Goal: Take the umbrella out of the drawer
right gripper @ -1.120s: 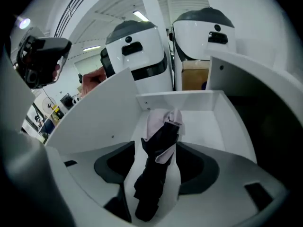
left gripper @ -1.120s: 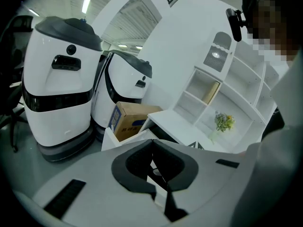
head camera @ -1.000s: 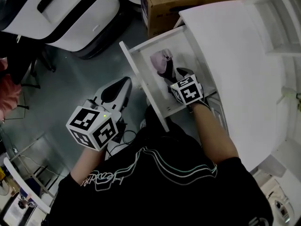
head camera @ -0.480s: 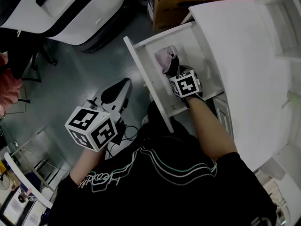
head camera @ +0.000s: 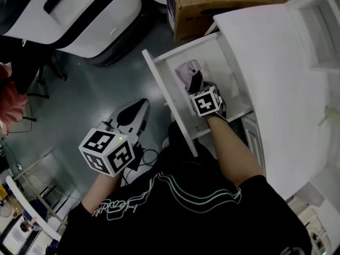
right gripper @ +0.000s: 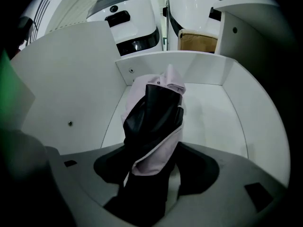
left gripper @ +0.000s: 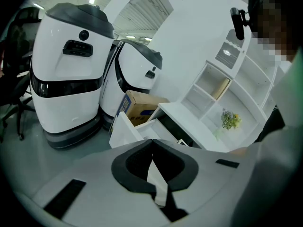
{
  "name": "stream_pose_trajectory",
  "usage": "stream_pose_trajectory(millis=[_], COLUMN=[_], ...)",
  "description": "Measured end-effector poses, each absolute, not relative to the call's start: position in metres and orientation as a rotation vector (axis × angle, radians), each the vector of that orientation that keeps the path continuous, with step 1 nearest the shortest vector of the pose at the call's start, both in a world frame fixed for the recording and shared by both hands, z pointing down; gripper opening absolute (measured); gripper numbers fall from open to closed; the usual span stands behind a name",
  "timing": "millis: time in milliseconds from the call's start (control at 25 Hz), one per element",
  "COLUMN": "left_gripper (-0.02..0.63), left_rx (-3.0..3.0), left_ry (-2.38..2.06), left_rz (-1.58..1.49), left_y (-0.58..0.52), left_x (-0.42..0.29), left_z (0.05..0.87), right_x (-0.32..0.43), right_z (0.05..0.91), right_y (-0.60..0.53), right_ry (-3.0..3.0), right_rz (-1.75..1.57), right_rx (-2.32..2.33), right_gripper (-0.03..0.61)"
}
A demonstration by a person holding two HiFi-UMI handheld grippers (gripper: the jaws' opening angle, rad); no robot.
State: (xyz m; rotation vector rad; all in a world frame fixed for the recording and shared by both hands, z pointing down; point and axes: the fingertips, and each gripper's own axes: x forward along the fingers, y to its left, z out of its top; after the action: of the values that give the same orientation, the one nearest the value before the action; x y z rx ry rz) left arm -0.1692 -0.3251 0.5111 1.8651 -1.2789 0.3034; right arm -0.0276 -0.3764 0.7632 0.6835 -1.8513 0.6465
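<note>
The folded umbrella [head camera: 187, 73], pink and black, lies in the open white drawer [head camera: 159, 84] under the desk edge. In the right gripper view the umbrella [right gripper: 154, 122] rises from between the jaws toward the drawer's back wall [right gripper: 199, 70]. My right gripper [head camera: 196, 87] is inside the drawer, shut on the umbrella's near end [right gripper: 152, 174]. My left gripper [head camera: 134, 112] hangs over the grey floor to the left of the drawer. Its jaws are shut with nothing in them [left gripper: 152, 143].
A cardboard box [head camera: 223, 1] stands behind the drawer, and white robot bodies [head camera: 79, 12] stand at the upper left. The white desk top [head camera: 276, 73] and a shelf unit [head camera: 319, 25] lie to the right. Cables [head camera: 146, 155] trail on the floor.
My right gripper has closed in on the umbrella in the drawer, so the pink cloth now sits right against it. The left gripper has barely moved.
</note>
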Motion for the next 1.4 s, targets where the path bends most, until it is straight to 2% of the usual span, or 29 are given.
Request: stream_pose_trajectory(millis=[760, 1040, 1400], left_gripper=[0.020, 0.020, 0.020], left_rx=[1.901, 1.965, 2.092], left_ry=[-1.213, -1.189, -1.184], left_rz=[0.305, 0.276, 0.189], left_y=[-0.299, -0.277, -0.238], left_x=[-0.153, -0.141, -0.128], left_z=[0.509, 0.483, 0.411], right_x=[-0.018, -0.012, -0.005], right_z=[0.739, 0.665, 0.507], right_y=[-0.384, -0.383, -0.348], right_ry=[-1.852, -1.999, -2.321], right_rz=[0.794, 0.738, 0.664], right_rx=[0.729, 0.830, 1.026], right_gripper=[0.236, 0.236, 0.235])
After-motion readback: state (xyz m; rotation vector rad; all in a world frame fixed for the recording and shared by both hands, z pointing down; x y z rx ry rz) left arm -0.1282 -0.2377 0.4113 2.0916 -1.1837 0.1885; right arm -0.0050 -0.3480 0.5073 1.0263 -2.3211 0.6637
